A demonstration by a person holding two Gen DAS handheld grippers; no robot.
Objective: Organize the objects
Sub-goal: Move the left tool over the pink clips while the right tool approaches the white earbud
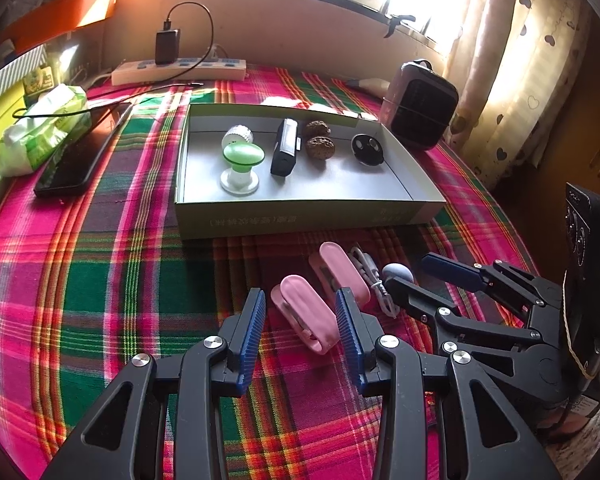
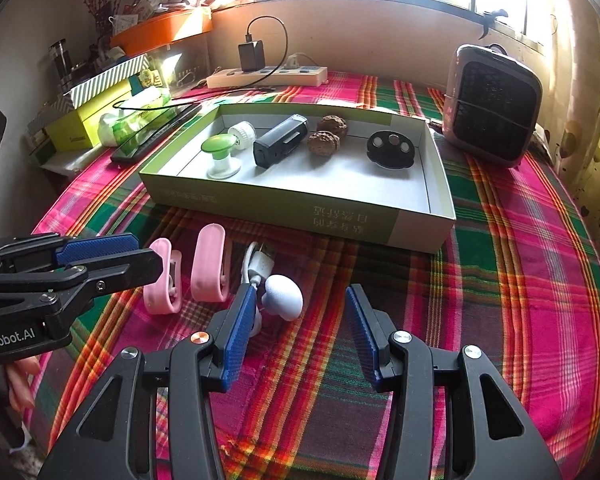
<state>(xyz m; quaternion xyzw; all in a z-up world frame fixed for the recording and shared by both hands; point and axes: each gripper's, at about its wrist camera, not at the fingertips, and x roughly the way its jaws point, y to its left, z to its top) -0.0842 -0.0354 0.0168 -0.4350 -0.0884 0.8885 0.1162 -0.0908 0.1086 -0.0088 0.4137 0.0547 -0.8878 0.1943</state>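
Note:
On the plaid cloth lie two pink clips, a white cable and a pale mushroom-shaped knob. My left gripper stands open around the nearer pink clip, and its pads do not press on it. The second pink clip lies just beyond. My right gripper is open around the knob, which sits close to the left finger. An open grey-green box behind them holds a green-and-white knob, a black device, two walnuts and a black disc.
A dark heater stands at the back right beside the box. At the left lie a black phone and a tissue pack, with a power strip along the wall. A person's hand holds the left gripper's handle.

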